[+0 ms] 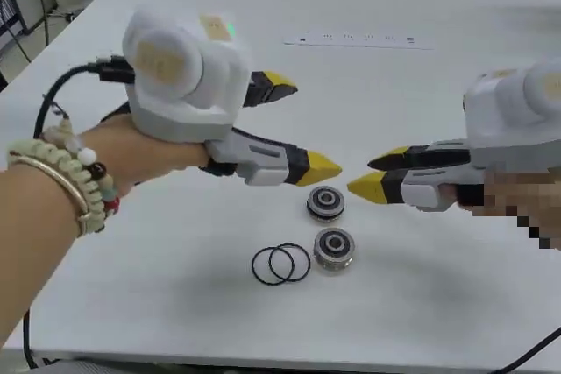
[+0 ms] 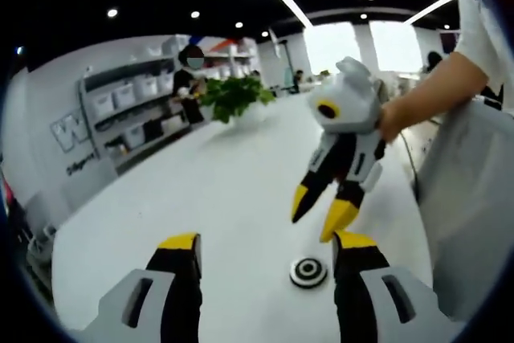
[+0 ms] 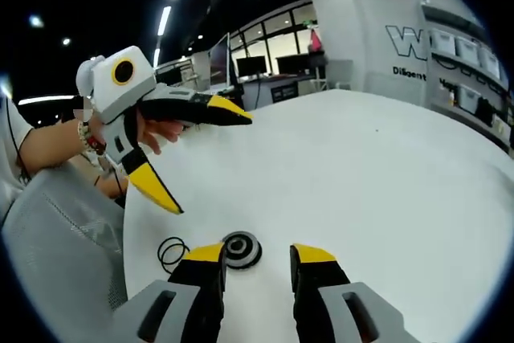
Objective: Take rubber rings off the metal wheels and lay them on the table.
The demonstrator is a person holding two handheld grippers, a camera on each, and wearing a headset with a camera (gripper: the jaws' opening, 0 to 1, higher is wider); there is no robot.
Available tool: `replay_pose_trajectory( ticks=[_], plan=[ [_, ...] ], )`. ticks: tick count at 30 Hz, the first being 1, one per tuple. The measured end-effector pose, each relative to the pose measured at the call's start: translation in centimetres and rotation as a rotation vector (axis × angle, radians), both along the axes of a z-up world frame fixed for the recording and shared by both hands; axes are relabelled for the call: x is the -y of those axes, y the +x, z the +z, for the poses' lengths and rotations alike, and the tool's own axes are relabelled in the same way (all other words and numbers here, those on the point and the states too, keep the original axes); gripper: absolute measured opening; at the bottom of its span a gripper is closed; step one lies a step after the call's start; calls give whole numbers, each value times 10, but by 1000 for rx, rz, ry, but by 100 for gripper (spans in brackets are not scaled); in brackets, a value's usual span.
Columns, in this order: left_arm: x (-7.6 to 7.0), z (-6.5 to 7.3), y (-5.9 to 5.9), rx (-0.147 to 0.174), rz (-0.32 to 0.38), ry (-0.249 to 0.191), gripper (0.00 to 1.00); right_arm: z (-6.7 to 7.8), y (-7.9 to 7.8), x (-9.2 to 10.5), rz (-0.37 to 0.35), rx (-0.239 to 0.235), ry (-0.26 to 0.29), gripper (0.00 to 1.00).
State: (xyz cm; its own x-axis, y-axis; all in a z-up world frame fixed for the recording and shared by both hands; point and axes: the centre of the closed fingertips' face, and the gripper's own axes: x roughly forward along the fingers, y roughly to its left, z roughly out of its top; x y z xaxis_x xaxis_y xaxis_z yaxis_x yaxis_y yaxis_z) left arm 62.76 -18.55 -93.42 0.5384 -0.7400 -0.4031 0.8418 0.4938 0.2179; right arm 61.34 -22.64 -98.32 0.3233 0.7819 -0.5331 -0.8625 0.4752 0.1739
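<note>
Starting from the work: two rings (image 1: pixel 280 264) lie flat on the table (image 1: pixel 421 304), overlapping each other, just beside the near wheel (image 1: pixel 334 247). The far wheel (image 1: pixel 326 202) stands just behind it, flat on the table, apart from the rings.

At this size, you cannot tell whether either wheel still carries a ring. Inspect both grooves before committing to a grip.

The left gripper (image 1: pixel 302 127) hangs above and to the left of the far wheel. Its jaws are spread wide and hold nothing. The right gripper (image 1: pixel 375 174) hangs just to the right of the far wheel. Its jaws are parted more narrowly and are also empty. Neither gripper touches a wheel.

Step in hand, as judged: between removals, with both grippers lined up on the far wheel.

The next move calls for the following:
1. Steady the wheel with one gripper, gripping its metal rim and leaving the groove clear.
2. Hook one jaw tip of the other gripper under the ring.
3. Peel the ring over the rim.
4. Lay the ring beside the two on the table.
</note>
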Motion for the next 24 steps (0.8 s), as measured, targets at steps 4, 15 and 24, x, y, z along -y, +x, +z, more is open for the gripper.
replay_pose_trajectory(
  ticks=[4,15,24],
  plan=[
    [0,-15,4,-8,30,4,63,-9,-3,0,13,-2,-28,26],
    [16,-42,-7,-87,27,-14,45,-22,-12,-3,50,2,-83,26],
    [16,-53,-9,-139,52,-31,26,-33,-17,-6,72,1,-112,26]
  ],
)
